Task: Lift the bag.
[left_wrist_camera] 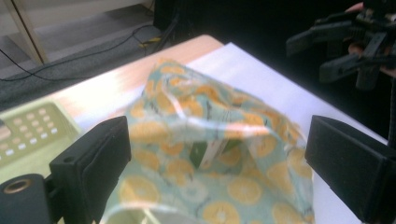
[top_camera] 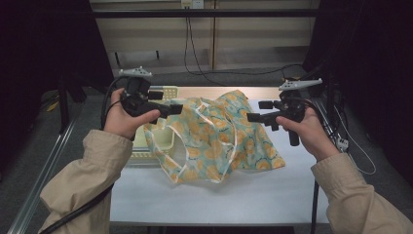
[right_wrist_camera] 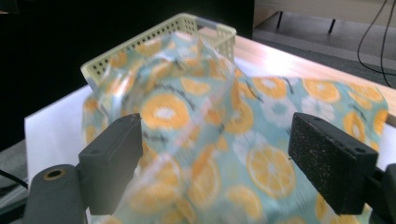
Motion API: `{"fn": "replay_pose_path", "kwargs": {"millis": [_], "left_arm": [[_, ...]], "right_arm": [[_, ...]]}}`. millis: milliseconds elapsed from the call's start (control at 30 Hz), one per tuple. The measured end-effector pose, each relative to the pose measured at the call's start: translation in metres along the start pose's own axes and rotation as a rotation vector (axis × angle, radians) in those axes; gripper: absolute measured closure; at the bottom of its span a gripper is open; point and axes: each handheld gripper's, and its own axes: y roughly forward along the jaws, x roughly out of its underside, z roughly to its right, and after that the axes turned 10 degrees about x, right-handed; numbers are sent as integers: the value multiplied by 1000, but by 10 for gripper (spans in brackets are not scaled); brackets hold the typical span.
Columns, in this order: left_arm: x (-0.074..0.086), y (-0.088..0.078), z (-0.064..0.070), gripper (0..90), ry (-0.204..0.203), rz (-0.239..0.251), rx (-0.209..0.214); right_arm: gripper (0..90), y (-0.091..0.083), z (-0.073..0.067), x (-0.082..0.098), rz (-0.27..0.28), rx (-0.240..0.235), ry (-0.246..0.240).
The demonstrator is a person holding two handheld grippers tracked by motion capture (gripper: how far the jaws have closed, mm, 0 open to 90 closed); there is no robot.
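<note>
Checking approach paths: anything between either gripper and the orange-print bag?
Nothing visible. The left gripper and the right gripper both stand open, jaws aimed at the orange-print bag, which lies partly over the perforated basket. In both gripper views the bag sits directly beyond the jaws.

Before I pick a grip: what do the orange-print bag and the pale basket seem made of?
Orange-print bag: probably thin glossy plastic film; it crumples and its clear edging glints. Pale basket: likely rigid moulded plastic, matte, with a perforated grid wall.
</note>
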Motion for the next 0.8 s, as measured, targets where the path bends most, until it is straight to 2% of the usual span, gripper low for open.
{"fn": "replay_pose_path", "kwargs": {"millis": [133, 300, 467, 800], "left_arm": [[23, 5, 0, 73, 11, -18, 10], [49, 7, 4, 74, 15, -18, 19], [74, 11, 6, 75, 21, -13, 36], [110, 23, 12, 82, 61, -73, 29]], "right_arm": [[173, -1, 3, 19, -18, 27, -20], [173, 0, -1, 38, -35, 35, -60], [173, 1, -2, 58, -42, 37, -61], [172, 4, -1, 90, -71, 51, -59]]}}
